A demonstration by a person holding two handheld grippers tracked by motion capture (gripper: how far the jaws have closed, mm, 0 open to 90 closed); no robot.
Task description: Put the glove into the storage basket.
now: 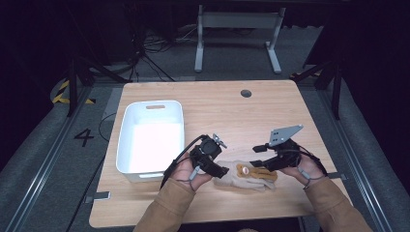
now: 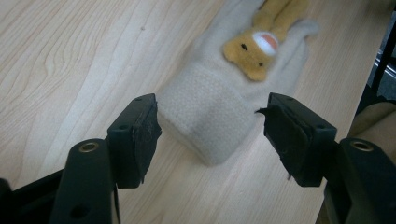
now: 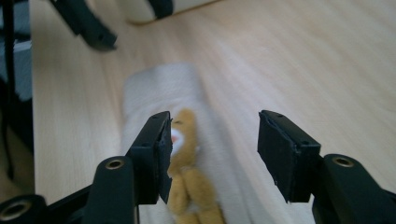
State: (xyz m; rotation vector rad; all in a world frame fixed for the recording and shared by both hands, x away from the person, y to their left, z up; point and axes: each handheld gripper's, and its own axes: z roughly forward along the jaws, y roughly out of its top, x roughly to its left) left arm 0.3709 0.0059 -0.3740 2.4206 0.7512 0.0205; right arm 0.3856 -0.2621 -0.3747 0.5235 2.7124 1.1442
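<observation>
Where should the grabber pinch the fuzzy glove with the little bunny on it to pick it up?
Probably at the ribbed cuff of the glove. It lies flat on the table, its open end facing the left gripper, whose open jaws stand on either side of it. Coming in low from that end, the jaws could close across the cuff, a thicker, firmer band than the fingers under the bunny.

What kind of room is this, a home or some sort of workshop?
Most likely a lab or recording workspace, not a home. A bare wooden table stands on grey carpet with cables trailing across the floor, hazard tape marks one corner, and a person works a glove with hand-held tongs.
</observation>
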